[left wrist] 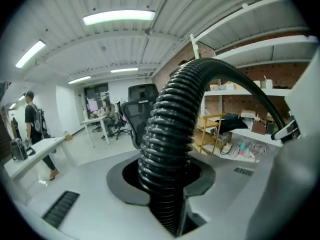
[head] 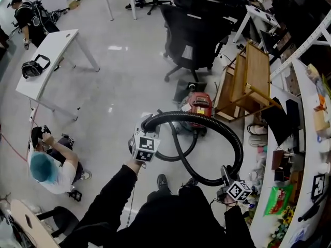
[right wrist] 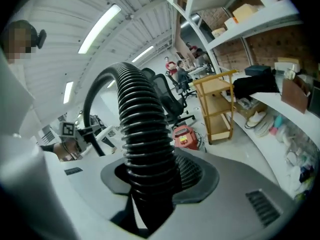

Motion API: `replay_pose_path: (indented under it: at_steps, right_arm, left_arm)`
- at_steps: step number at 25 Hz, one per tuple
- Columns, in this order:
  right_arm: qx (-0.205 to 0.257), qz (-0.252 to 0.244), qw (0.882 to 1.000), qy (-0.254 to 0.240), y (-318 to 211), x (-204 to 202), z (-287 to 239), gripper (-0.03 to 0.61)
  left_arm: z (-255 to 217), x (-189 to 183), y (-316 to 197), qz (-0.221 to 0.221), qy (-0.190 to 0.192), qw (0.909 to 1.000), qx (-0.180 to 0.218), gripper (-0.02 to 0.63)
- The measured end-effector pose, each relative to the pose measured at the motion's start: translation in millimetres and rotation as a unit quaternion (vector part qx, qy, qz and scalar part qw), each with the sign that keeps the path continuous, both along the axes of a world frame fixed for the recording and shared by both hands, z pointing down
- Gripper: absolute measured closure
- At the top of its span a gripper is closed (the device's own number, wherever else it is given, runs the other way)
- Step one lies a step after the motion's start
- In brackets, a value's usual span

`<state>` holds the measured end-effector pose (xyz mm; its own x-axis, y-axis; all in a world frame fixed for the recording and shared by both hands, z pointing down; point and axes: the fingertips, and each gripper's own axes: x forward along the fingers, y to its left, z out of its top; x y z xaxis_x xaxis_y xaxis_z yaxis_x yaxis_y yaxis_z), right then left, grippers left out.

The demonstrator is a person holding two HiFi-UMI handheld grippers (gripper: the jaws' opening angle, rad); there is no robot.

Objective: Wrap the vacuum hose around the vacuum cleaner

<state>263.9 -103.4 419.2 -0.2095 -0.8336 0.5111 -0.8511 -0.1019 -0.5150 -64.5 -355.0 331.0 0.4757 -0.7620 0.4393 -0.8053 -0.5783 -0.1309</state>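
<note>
While both sets of jaws sit pinched on the vacuum hose [head: 207, 119], it arches across mid-frame: left gripper [head: 145, 133] at its left end, right gripper [head: 227, 179] lower right. Vacuum cleaner [head: 199, 105] on floor [head: 124, 76], just above centre. Loop looks gathered; next, lower it round the body.

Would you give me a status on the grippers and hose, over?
Left gripper, right gripper both shut on hose. Hose arched between them, not yet wrapped round vacuum cleaner. Chair close behind it.
</note>
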Motion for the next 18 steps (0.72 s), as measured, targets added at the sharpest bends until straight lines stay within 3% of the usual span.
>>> replay_pose_path:
  at_steps: [4, 6, 9, 11, 13, 15, 17, 18]
  right_arm:
    - [-0.095, 0.071, 0.993, 0.0, 14.6, 38.8, 73.2, 0.387]
    - [-0.134, 0.071, 0.988, -0.009, 18.5, 46.6, 101.5, 0.383]
    - [-0.211, 0.05, 0.976, 0.013, 26.7, 69.4, 138.4, 0.382]
    - [-0.236, 0.057, 0.969, 0.049, 25.8, 102.2, 141.5, 0.349]
    - [-0.219, 0.073, 0.969, 0.09, 11.3, 142.2, 121.1, 0.336]
    - [-0.168, 0.049, 0.972, 0.157, -17.7, 169.8, 78.5, 0.312]
    - [-0.065, -0.038, 0.963, 0.258, -63.9, 163.9, 13.0, 0.307]
    - [-0.002, -0.09, 0.947, 0.307, -90.9, 148.7, -23.2, 0.307]
  left_arm:
    - [-5.8, 59.0, 10.1, 0.047, -0.042, 0.998, 0.009, 0.492]
    - [-12.3, 91.0, 18.6, 0.08, -0.068, 0.994, 0.031, 0.5]
    - [-26.0, 135.3, 27.5, 0.123, -0.118, 0.9823, 0.078, 0.506]
    - [-29.7, 160.2, 31.7, 0.151, -0.167, 0.9678, 0.111, 0.508]
    - [-30.4, 182.2, 32.0, 0.17, -0.211, 0.9529, 0.136, 0.508]
    - [-30.6, 200.3, 28.8, 0.173, -0.235, 0.9453, 0.146, 0.508]
    - [-31.2, 214.6, 24.2, 0.171, -0.255, 0.9396, 0.152, 0.508]
    - [-31.6, 221.0, 22.0, 0.172, -0.265, 0.9358, 0.157, 0.508]
